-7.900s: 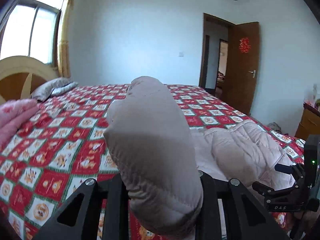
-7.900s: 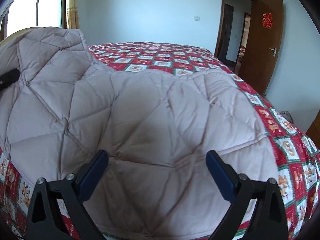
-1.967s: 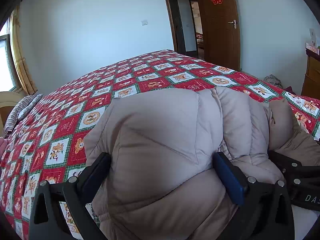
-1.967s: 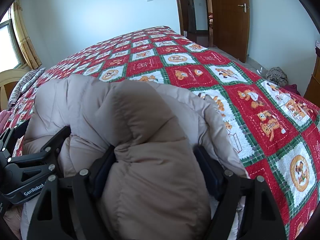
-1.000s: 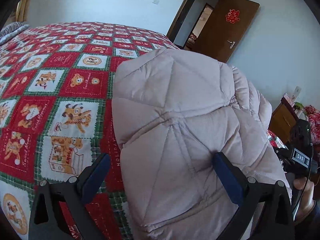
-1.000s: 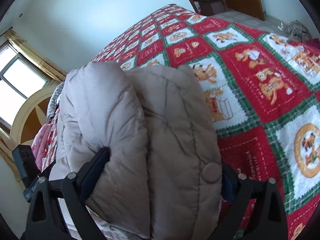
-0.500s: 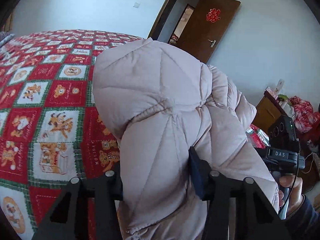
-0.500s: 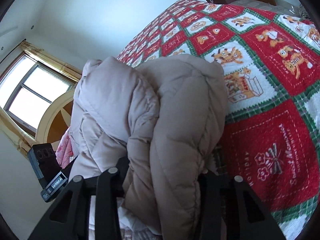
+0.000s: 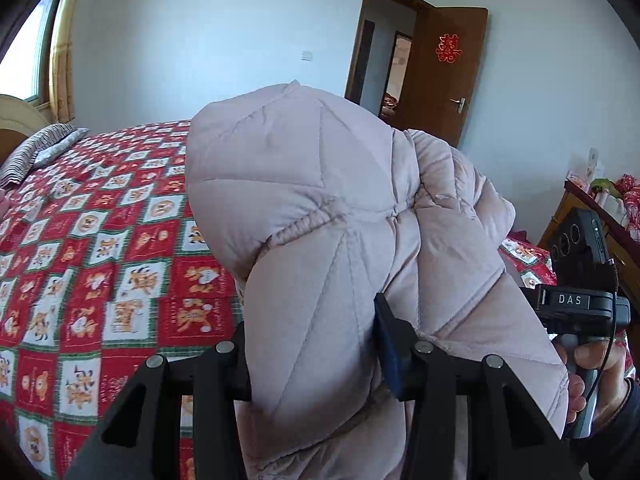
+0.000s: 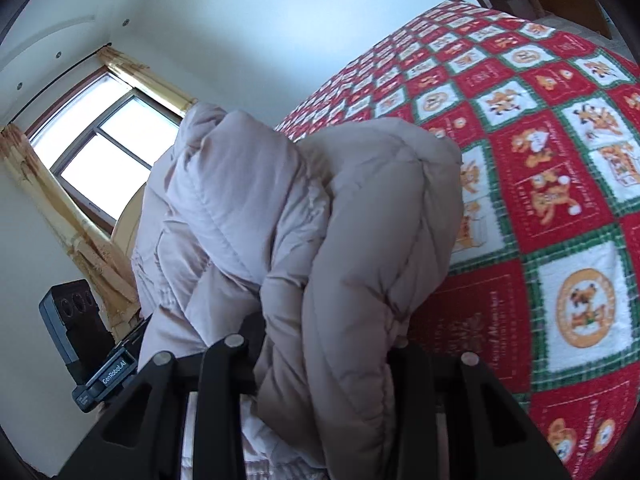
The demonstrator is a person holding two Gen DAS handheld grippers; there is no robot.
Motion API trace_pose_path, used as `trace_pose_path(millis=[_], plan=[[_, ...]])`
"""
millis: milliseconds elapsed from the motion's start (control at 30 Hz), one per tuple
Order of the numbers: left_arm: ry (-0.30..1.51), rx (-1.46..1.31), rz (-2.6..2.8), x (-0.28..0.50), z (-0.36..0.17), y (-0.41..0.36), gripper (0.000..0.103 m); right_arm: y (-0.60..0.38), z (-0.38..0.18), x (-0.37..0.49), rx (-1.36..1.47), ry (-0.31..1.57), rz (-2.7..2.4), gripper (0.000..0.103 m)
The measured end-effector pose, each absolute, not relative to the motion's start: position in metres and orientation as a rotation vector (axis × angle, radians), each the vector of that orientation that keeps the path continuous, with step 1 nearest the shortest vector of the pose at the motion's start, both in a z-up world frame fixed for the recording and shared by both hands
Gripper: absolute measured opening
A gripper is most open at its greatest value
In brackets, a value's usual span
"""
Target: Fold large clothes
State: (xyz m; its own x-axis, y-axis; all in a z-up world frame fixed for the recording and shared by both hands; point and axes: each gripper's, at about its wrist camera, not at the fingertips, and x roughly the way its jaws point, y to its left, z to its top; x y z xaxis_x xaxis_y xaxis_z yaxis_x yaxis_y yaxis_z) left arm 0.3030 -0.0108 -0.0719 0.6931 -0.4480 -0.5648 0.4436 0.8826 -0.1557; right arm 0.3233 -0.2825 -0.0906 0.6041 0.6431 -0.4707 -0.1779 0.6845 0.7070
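On the left, the left gripper (image 9: 312, 344) has just been closing and now pinches a thick fold of the pale quilted coat (image 9: 328, 216), its padded bulk squeezed between the jaws and rising up in front of the camera, clear of the bedspread (image 9: 100, 248). Further right, the right gripper (image 10: 324, 344) has likewise been closing and is clamped on another bunched end of the same coat, which bulges over its jaws. Taking the bundle at both ends looks meant to keep the folded layers from springing open while it is carried, since a puffy garment like this would likely unroll if gripped at one point only. In the left wrist view the person's hand (image 9: 592, 368) shows at the far right on the other tool's handle. Beneath it all lies the red, green and white patchwork spread printed with cartoon animals, a striped pillow (image 9: 36, 152) at its head. The room has pale walls, a curtained window (image 10: 108, 148), and an open brown door (image 9: 440, 76) bearing a red paper ornament
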Motion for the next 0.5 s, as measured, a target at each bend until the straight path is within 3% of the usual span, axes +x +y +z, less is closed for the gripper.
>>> trace_pose_path(millis=[500], plan=[[0.619,-0.076,-0.305,0.29,-0.076,0.113,0.046,-0.157,-0.079,0.34,0.572,0.862,0.719,0.036]])
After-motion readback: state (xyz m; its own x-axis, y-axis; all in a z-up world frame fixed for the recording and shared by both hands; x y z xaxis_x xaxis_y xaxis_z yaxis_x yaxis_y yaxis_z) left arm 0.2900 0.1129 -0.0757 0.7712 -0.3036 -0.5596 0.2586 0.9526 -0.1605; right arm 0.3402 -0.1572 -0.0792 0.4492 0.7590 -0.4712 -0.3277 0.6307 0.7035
